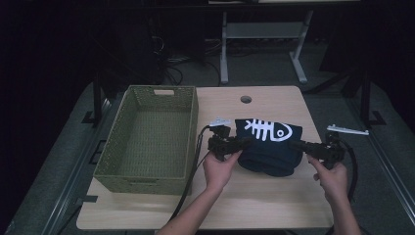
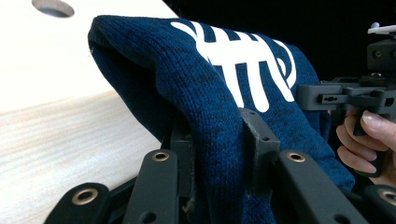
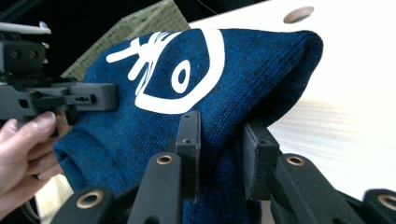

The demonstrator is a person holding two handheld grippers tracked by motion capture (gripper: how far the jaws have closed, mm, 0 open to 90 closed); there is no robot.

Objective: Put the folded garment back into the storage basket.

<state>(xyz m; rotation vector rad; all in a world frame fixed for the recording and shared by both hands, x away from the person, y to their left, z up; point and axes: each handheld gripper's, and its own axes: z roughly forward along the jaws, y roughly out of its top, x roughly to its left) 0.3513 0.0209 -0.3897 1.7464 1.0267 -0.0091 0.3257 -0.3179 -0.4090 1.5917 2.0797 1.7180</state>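
So we've got the left tool (image 2: 219, 154) clamped on a thick fold of the navy knit sweater (image 2: 205, 93), and the right tool (image 3: 219, 149) clamped on the fold at the opposite side. In both gripper views the jaws are squeezed onto bunched knit, so we'd call both grips solid, not just a pinch of one layer.

The sweater (image 1: 268, 147) is folded into a chunky bundle with the white fish-bone print (image 1: 266, 129) facing up. It's at the middle of the table (image 1: 264, 196), held between the two tools, far edge raised a bit off the wood as far as we can tell.

Our guess is the step is carrying it over into the green woven basket (image 1: 149, 142) that sits just left of it, empty.

Tips from us:
- Lift both sides together and keep them level so the fold doesn't sag open in the middle.
- Keep the tools the same distance apart while moving; pulling apart will stretch the bundle.
- Clear the basket's near wall before lowering.
- Watch the left cable (image 1: 193, 166) lying along the basket side.

Further back there's just the table's cable hole (image 1: 245, 99).
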